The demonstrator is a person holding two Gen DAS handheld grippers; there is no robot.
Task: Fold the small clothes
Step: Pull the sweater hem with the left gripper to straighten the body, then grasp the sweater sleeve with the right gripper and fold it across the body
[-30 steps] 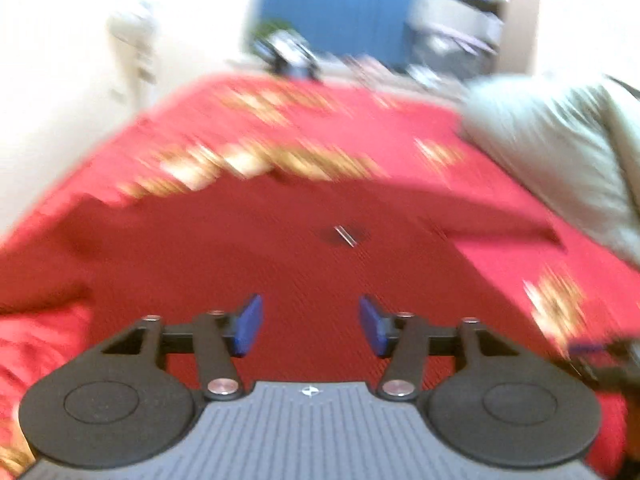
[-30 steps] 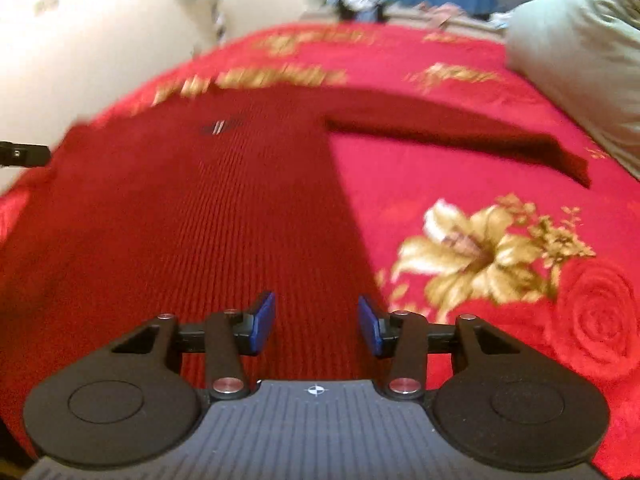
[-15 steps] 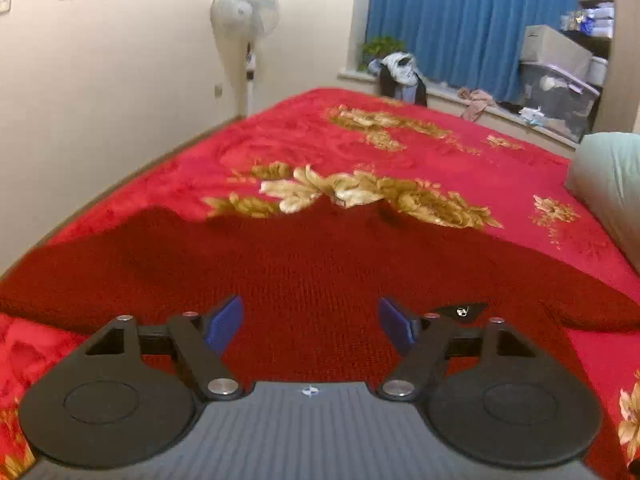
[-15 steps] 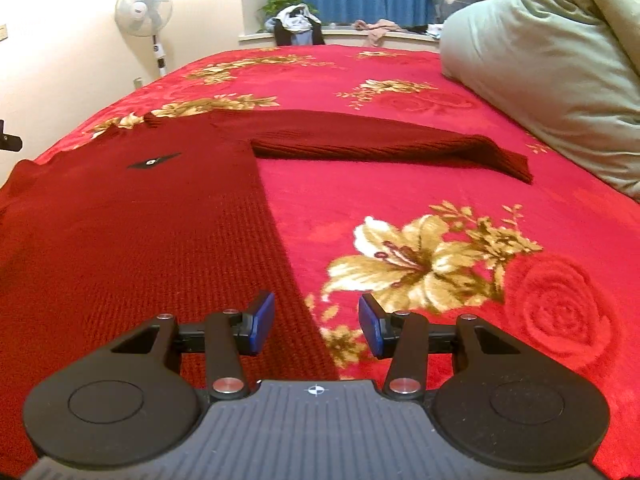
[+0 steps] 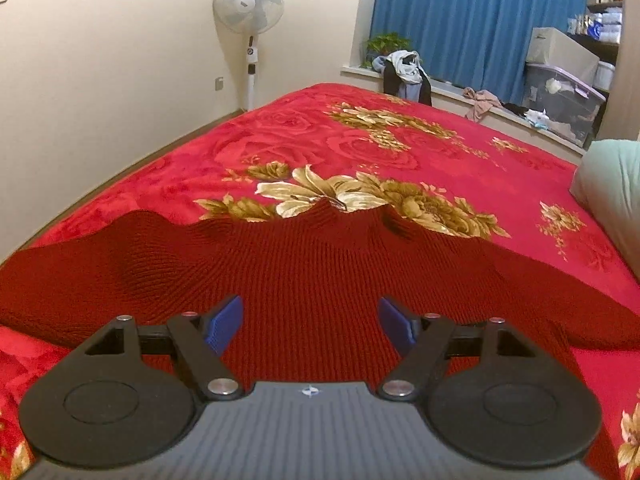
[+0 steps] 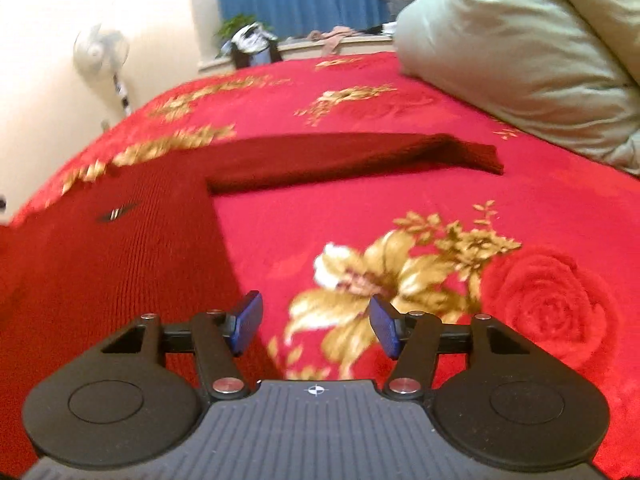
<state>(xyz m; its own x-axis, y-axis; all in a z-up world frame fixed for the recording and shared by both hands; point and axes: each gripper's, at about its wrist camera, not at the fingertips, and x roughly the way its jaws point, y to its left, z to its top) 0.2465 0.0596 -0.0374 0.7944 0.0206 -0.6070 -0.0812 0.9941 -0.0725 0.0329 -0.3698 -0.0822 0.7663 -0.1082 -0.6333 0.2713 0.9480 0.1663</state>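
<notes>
A dark red knit sweater (image 5: 312, 272) lies flat on the red floral bedspread (image 5: 360, 148), sleeves spread to both sides. My left gripper (image 5: 311, 326) is open and empty, hovering over the sweater's chest with the collar ahead. In the right wrist view the sweater's body (image 6: 112, 264) fills the left side, with a small black label (image 6: 117, 212), and its right sleeve (image 6: 352, 156) stretches out to the right. My right gripper (image 6: 316, 328) is open and empty, over the bedspread (image 6: 440, 208) just right of the sweater's side edge.
A green duvet (image 6: 520, 56) is piled at the bed's right side. A standing fan (image 5: 249, 20) stands by the left wall. A window ledge with clothes (image 5: 404, 72) and storage boxes (image 5: 564, 96) lies beyond the bed, under blue curtains.
My left gripper opened wider and pulled back and up over the sweater's chest. My right gripper moved right, off the sweater's body to beside its side edge.
</notes>
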